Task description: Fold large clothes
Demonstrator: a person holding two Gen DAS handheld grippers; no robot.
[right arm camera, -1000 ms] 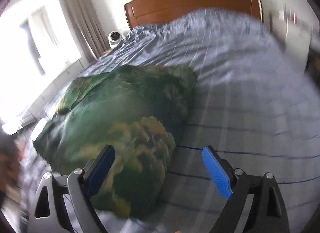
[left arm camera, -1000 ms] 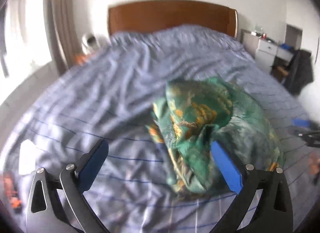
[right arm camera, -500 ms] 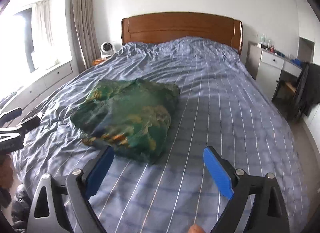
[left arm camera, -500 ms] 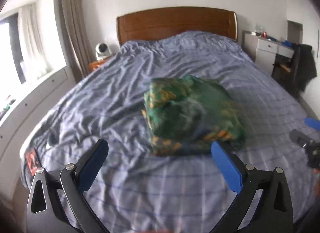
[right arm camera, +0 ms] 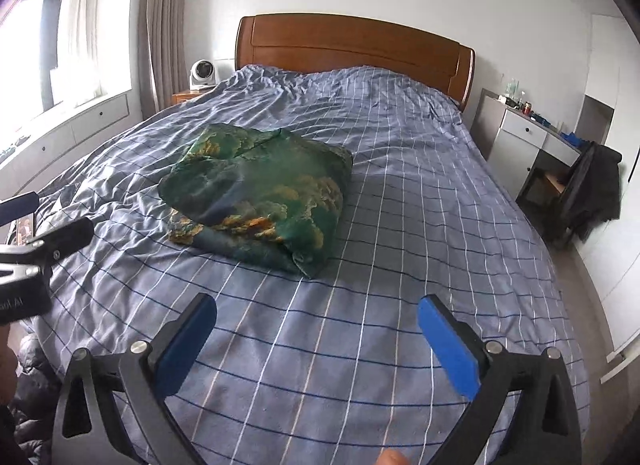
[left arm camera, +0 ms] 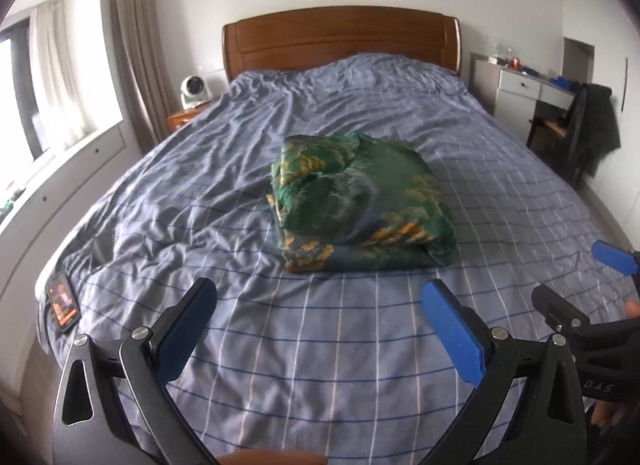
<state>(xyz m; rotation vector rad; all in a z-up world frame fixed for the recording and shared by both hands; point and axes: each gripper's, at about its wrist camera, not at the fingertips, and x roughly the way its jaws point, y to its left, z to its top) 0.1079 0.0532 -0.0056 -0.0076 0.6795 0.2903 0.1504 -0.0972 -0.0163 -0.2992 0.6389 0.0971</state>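
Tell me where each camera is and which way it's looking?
Left wrist: sits on the left hand-held gripper, looking down the bed at the green bundle; right hand-held gripper shows at right.
Right wrist: sits on the right hand-held gripper, jaws opening, nothing between them; bundle lies left, left hand-held gripper at the edge.
Shared: bundle, bed, headboard.

A home bedroom: wide bed (left arm camera: pixel 360 345), wooden headboard (left arm camera: pixel 340 37), curtained window (left arm camera: pixel 48 77).

Left gripper (left arm camera: pixel 320 329) with fingers spread, empty; right gripper (right arm camera: pixel 316 333) opening, likewise empty.
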